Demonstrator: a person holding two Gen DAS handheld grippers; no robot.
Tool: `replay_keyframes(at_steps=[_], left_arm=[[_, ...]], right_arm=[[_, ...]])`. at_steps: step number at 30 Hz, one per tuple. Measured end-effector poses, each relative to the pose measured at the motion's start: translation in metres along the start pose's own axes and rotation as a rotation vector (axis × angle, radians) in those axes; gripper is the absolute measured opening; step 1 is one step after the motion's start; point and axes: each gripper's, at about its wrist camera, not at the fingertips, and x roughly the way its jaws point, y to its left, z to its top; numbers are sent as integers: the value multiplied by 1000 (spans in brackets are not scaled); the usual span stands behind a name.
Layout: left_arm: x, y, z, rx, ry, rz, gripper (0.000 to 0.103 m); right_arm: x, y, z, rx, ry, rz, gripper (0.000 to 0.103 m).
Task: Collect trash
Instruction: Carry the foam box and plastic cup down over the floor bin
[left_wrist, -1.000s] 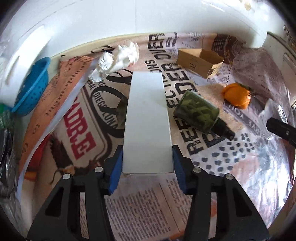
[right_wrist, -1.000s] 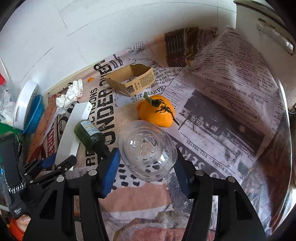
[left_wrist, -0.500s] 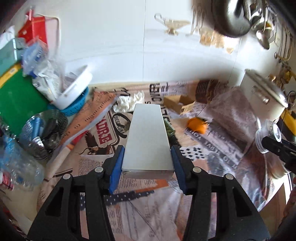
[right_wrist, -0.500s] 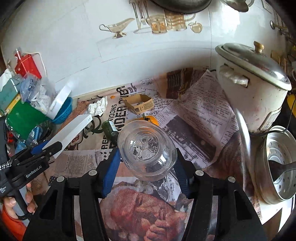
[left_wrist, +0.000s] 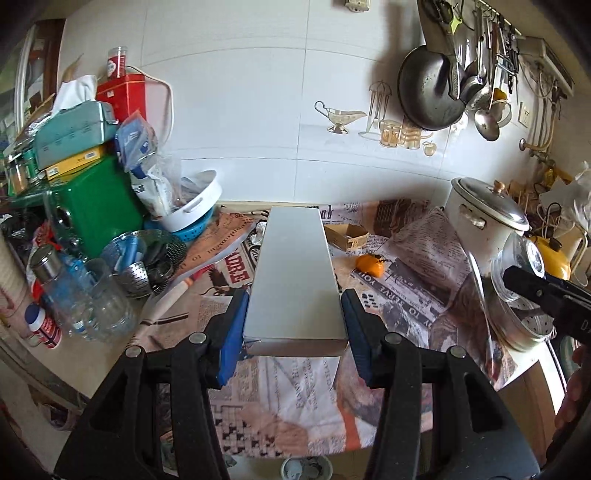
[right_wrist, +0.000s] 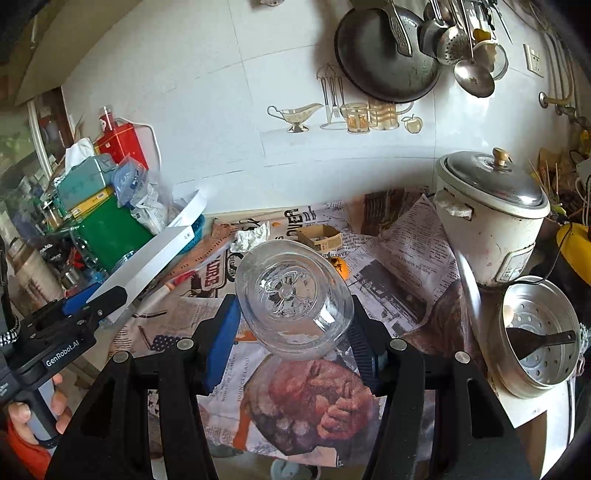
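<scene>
My left gripper is shut on a long white box, held in the air well above the newspaper-covered counter. The box also shows in the right wrist view. My right gripper is shut on a clear plastic cup, bottom toward the camera; it also shows in the left wrist view. On the counter lie crumpled white paper, a small open cardboard box and an orange fruit.
A white rice cooker stands at the right with a metal steamer pot in front of it. Boxes, a green tin, bottles and a metal colander crowd the left. Pans and utensils hang on the wall.
Both grippers have risen and pulled back from the counter with the white box and the clear cup. The counter objects now look much smaller and farther away.
</scene>
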Motion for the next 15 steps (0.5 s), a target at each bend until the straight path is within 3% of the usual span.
replay_keyframes(at_steps=[15], left_arm=[[-102,72,-105,94,53,-105,50]], right_arm=[[-64,93,-116,118,28,-113,54]])
